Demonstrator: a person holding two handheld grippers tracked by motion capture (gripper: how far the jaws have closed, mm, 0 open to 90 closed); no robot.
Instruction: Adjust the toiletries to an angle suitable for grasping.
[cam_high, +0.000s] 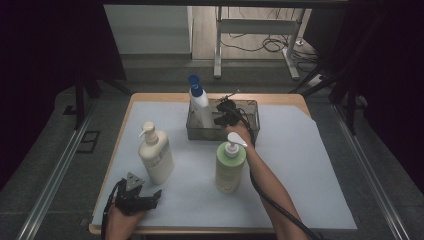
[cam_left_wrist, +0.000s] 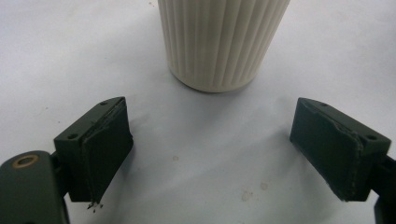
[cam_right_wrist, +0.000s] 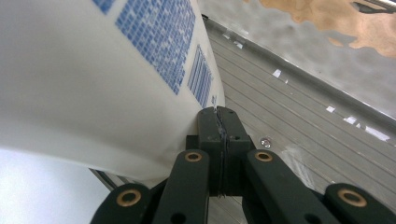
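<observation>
A white bottle with a blue cap (cam_high: 200, 105) stands upright in a grey see-through bin (cam_high: 251, 111) at the back of the table. My right gripper (cam_high: 223, 116) is inside the bin just to the right of that bottle. In the right gripper view its jaws (cam_right_wrist: 219, 114) are pressed together with nothing between them, and the bottle's white wall with blue print (cam_right_wrist: 93, 70) lies close on the left. My left gripper (cam_high: 152, 196) rests near the front left edge. Its jaws (cam_left_wrist: 210, 140) stand wide open and empty, facing the ribbed base of a cream pump bottle (cam_left_wrist: 219, 42).
The cream pump bottle (cam_high: 156, 157) stands left of centre on the white sheet (cam_high: 300, 165). A green pump bottle (cam_high: 230, 169) stands in the middle, in front of the bin and beside the right forearm. The right gripper's cable trails toward the front edge.
</observation>
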